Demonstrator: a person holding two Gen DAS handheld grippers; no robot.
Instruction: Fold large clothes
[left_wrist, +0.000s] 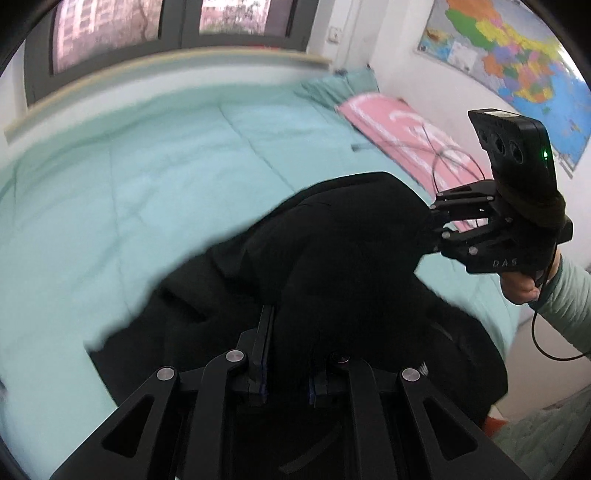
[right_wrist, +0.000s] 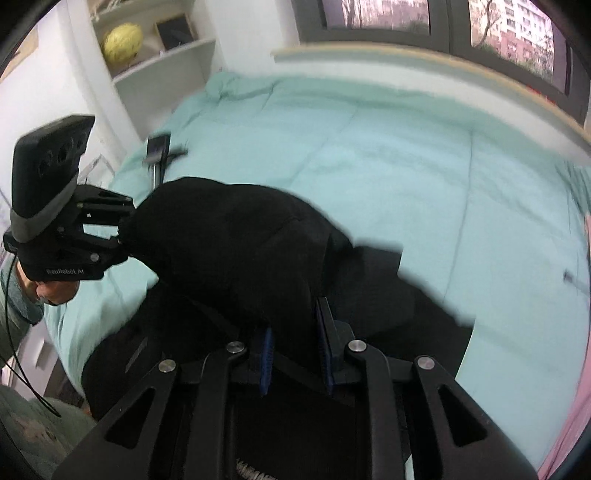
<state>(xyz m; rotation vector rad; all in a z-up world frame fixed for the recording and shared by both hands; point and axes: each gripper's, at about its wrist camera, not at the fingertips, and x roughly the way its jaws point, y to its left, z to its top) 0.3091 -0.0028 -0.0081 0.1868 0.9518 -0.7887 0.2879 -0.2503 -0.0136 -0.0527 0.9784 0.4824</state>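
Where the left wrist looks down, the left gripper (left_wrist: 286, 369) pinches the black garment (left_wrist: 332, 258) above the teal bed (left_wrist: 129, 184), pink mat (left_wrist: 399, 129) and wall map (left_wrist: 517, 55) behind. Right wrist view: right gripper (right_wrist: 295, 347) fingers likewise clamp the garment's fabric; shelf (right_wrist: 162, 55) with a yellow ball (right_wrist: 122, 42) far left.

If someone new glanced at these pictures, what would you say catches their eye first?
A large black garment dominates the middle, lifted over the mint-green bed by the left gripper and right gripper, each shut on its fabric. A bright colourful map hangs on the far wall.
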